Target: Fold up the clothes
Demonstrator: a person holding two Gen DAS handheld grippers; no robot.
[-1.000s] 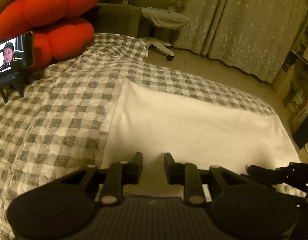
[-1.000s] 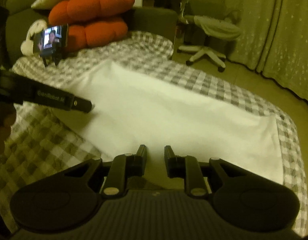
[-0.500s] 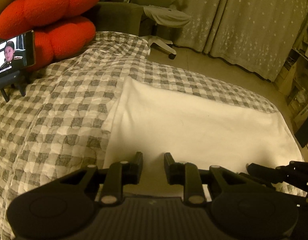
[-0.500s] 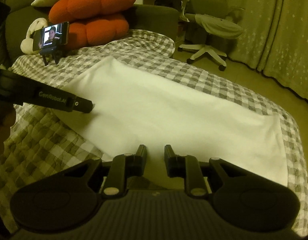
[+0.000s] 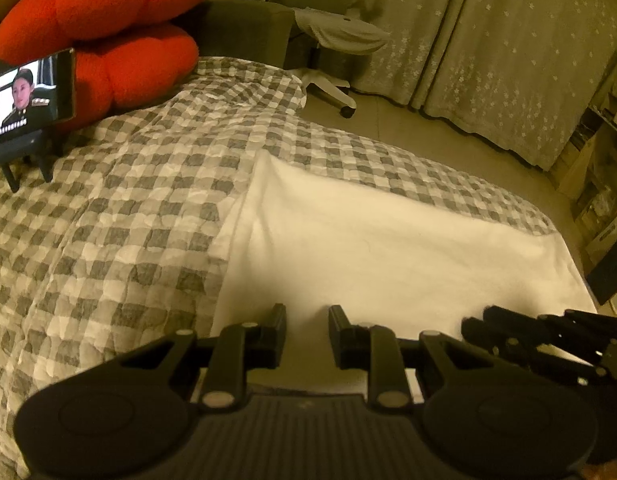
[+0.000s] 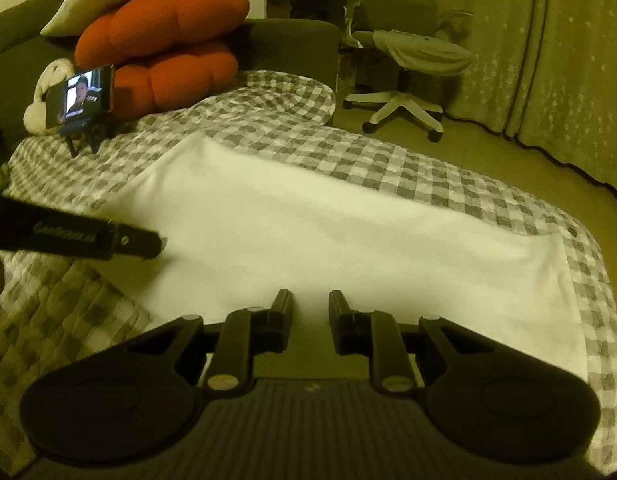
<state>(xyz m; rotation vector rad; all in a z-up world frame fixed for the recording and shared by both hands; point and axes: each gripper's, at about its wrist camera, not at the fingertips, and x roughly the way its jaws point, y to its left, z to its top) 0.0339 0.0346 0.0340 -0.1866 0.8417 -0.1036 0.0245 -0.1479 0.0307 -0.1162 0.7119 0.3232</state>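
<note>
A white cloth point(image 5: 388, 248) lies spread flat on the checked bed cover point(image 5: 128, 200); the right wrist view shows the white cloth point(image 6: 328, 232) as a long rectangle. My left gripper point(image 5: 307, 320) hovers over the cloth's near edge towards its left end, jaws a narrow gap apart with nothing between them. My right gripper point(image 6: 310, 304) stands the same way over the near edge further right, open and holding nothing. Seen from the side, the left gripper point(image 6: 148, 242) reaches in over the cloth's left part. The right gripper point(image 5: 480, 326) shows at the lower right of the left wrist view.
A phone on a stand point(image 5: 32, 96) plays video at the head of the bed, in front of red cushions point(image 5: 108, 20). An office chair point(image 6: 408, 60) stands on the floor beyond the bed, by the curtains point(image 5: 508, 60). Shelves and boxes point(image 5: 604, 200) line the right side.
Both grippers stay over the cloth's near edge with the same narrow gap. The right wrist view has rolled slightly; the cloth has not moved.
</note>
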